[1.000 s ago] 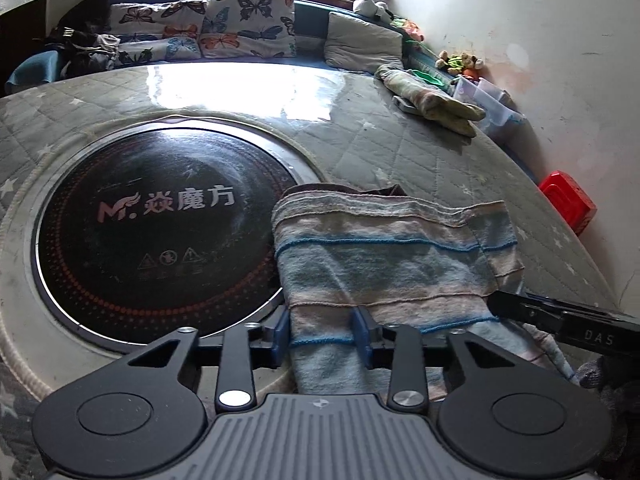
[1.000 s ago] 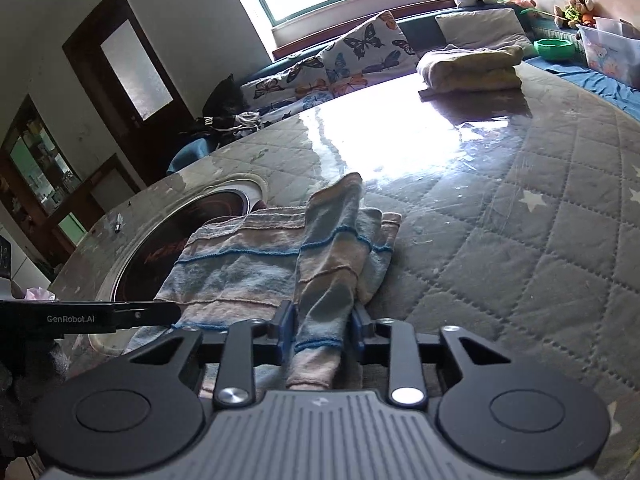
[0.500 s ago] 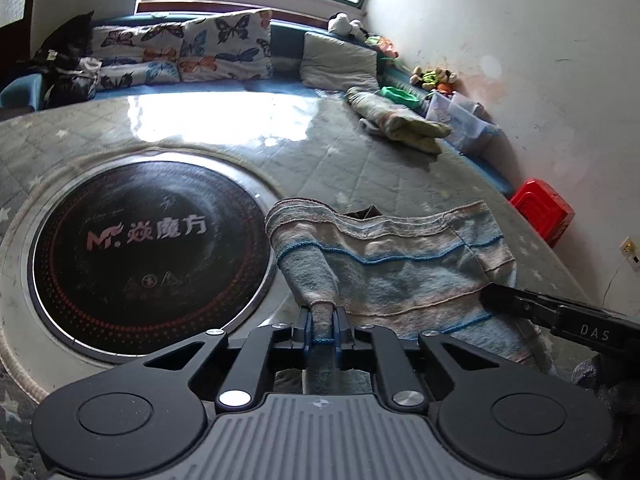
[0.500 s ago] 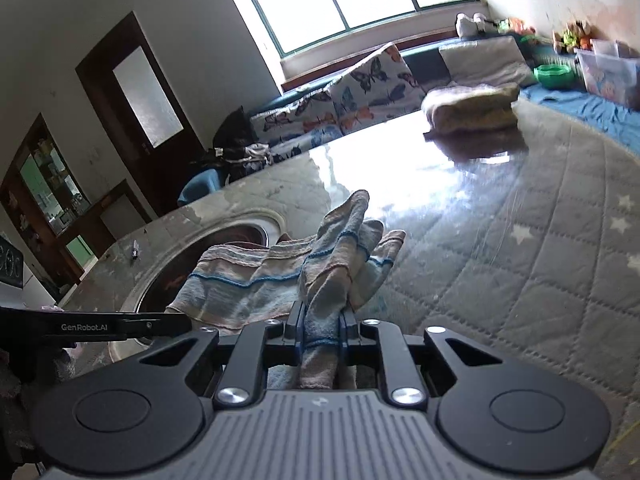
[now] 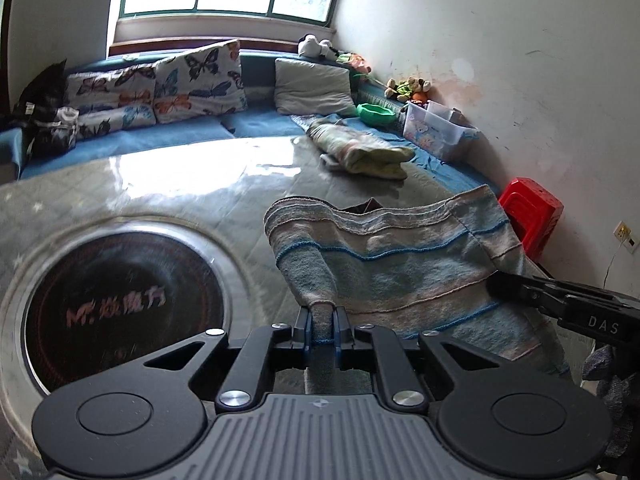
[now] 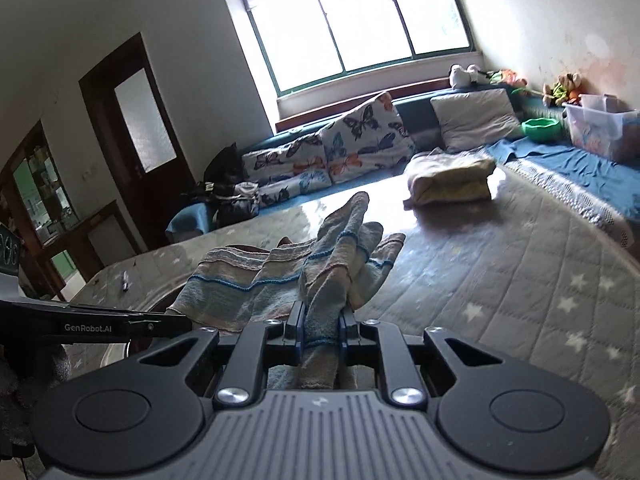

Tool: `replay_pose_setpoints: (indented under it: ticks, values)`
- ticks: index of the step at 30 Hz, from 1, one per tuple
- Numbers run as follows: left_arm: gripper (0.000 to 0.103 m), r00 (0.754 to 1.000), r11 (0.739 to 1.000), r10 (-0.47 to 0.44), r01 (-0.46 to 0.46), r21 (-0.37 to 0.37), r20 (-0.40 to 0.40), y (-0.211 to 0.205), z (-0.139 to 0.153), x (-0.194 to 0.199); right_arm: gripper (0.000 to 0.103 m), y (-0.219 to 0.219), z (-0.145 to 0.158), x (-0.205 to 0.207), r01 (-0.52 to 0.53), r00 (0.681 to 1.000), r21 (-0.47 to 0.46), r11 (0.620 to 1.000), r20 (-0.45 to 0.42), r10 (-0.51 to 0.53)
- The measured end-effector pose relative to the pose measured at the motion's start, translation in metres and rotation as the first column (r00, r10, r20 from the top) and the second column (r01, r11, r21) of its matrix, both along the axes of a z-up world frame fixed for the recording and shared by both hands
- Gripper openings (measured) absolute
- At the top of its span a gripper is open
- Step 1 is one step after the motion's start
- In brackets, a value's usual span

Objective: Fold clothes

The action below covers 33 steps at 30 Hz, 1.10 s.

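You are pinching the soft, striped blue-and-beige terry cloth in both tongs: left tongs and right tongs are each closing on a near corner. It is draping limply over the quilted grey worktop, sagging between grips, so keep gripping hems. At nine o'clock, the round black hob is reading "M" plus Chinese characters; tool arms read "DAS" and "GenRobot.AI".

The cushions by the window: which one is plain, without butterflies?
The grey cushion, the one furthest right, next to the green bowl. The cushions to its left all carry a butterfly print.
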State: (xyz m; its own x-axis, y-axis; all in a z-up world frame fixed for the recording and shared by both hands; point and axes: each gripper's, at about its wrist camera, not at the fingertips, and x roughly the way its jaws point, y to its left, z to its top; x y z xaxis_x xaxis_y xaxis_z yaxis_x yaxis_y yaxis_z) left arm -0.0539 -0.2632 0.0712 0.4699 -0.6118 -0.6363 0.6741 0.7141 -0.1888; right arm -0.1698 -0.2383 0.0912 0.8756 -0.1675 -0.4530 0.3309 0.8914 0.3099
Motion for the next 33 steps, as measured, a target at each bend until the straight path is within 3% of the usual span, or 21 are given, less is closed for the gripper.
replay_pose_setpoints:
  ticks: [14,33]
  values:
    - [0.011,0.999,1.0,-0.012,0.011,0.014,0.039,-0.038,0.015,0.004,0.015,-0.031,0.018,0.001,0.038,0.999,-0.053,0.998,0.002,-0.038]
    - [0.011,0.999,0.998,-0.013,0.011,0.063,0.032,-0.073,0.011,0.012,0.015,-0.058,0.014,0.006,0.05,0.998,-0.042,0.998,-0.028,-0.051]
